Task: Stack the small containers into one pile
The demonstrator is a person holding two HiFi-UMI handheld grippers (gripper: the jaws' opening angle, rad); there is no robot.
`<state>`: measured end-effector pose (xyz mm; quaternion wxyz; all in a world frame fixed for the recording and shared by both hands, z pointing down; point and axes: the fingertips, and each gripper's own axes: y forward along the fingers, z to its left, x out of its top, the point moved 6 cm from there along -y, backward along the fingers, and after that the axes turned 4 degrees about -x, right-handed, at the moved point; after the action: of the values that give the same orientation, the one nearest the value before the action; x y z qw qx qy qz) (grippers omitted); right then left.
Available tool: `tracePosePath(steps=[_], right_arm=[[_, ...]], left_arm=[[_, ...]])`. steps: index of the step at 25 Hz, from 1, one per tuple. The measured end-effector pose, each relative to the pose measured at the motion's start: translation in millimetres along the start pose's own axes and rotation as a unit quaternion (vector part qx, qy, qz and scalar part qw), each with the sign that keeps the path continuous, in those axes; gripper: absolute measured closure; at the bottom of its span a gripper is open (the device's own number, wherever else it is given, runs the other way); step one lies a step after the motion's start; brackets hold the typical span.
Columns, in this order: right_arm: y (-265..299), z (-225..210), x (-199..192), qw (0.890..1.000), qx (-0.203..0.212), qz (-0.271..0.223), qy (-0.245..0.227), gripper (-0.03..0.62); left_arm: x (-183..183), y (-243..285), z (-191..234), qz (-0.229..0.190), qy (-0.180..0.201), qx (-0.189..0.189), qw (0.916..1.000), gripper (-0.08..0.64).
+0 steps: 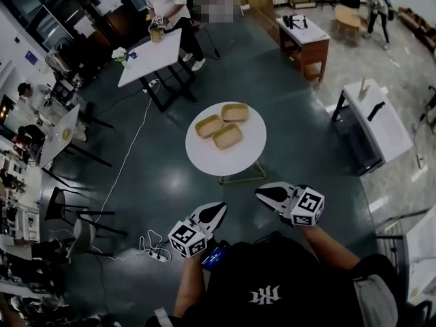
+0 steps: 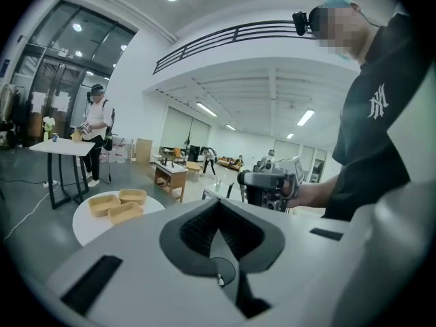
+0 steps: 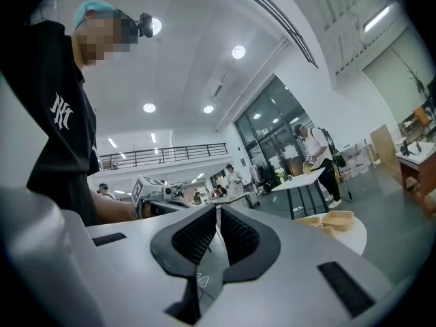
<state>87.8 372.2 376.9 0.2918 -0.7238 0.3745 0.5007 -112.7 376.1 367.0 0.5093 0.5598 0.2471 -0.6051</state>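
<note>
Three shallow tan containers (image 1: 209,126), (image 1: 235,112), (image 1: 227,136) lie side by side, unstacked, on a small round white table (image 1: 238,157). Both grippers hover close to my body, well short of the table. The left gripper (image 1: 219,210) is shut with nothing in it, and the right gripper (image 1: 262,193) is also shut and empty. In the left gripper view the shut jaws (image 2: 218,206) meet in front, with the containers (image 2: 119,205) far off at the left. In the right gripper view the shut jaws (image 3: 218,213) point past the containers (image 3: 334,218) at the right.
A white rectangular table (image 1: 150,56) with a person beside it stands beyond the round one. A wooden desk (image 1: 303,36) and a white bench table (image 1: 378,118) stand at the right. A power strip with cable (image 1: 153,251) lies on the dark floor; chairs (image 1: 75,216) stand at left.
</note>
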Motion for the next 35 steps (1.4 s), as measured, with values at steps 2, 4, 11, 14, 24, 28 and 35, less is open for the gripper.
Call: tracePosePath(steps=[2, 4, 11, 14, 24, 28, 35], right_arm=[[0, -8, 2, 1.000, 0.006, -0.006, 0.009, 0.549], [-2, -15, 2, 1.000, 0.011, -0.007, 0.016, 0.549], [-3, -43, 2, 1.000, -0.007, -0.006, 0.017, 0.549], [-2, -50, 3, 1.000, -0.010, -0.002, 0.017, 0.549], [43, -99, 12, 1.000, -0.017, 0.014, 0.010, 0.549], [73, -133, 20, 0.999, -0.021, 0.030, 0.005, 0.549], [133, -181, 39, 0.998, -0.026, 0.049, 0.005, 0.549]], left_arm=[[2, 5, 5, 0.000, -0.008, 0.007, 0.9999, 0.558], [3, 10, 10, -0.007, -0.021, 0.012, 0.9997, 0.558], [3, 22, 28, -0.006, -0.026, 0.017, 0.9995, 0.558], [2, 26, 36, -0.009, -0.030, 0.017, 0.9994, 0.558], [10, 49, 109, -0.033, -0.045, 0.010, 0.9984, 0.558], [21, 61, 154, -0.045, -0.051, 0.007, 0.9976, 0.558], [47, 74, 232, -0.045, -0.057, -0.002, 0.9973, 0.558]])
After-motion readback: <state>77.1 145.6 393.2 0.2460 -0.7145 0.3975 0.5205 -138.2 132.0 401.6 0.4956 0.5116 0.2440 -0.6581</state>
